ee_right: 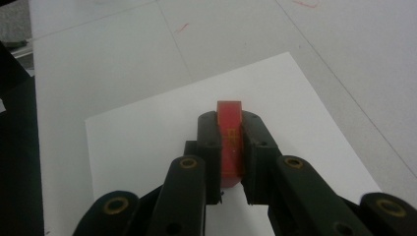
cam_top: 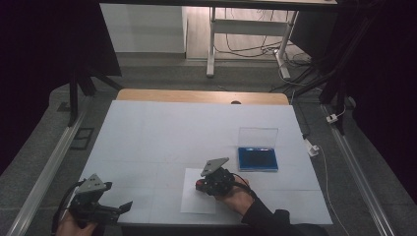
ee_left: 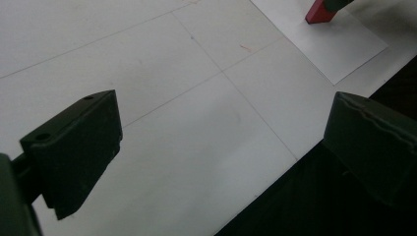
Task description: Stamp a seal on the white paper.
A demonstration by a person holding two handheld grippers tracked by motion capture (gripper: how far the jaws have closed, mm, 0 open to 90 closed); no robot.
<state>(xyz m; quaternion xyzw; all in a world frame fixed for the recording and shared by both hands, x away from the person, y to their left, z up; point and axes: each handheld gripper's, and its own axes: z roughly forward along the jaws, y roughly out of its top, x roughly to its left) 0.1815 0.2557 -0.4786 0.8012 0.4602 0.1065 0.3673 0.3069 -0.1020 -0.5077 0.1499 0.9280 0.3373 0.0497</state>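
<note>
Clamping a red block (ee_right: 230, 140), the right tool (ee_right: 230, 123) rests over white paper (ee_right: 147, 137).

A lab-like recording room: dark curtains (cam_top: 44, 44) flank the white surface (cam_top: 162, 132), with metal rails (cam_top: 44, 172) beside it and loose cables (cam_top: 255, 46) on the floor beyond it

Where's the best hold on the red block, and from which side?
Across its two broad flat faces, coming from above: the red block is thin and stands on edge on the paper. The right gripper already clamps it that way.
</note>
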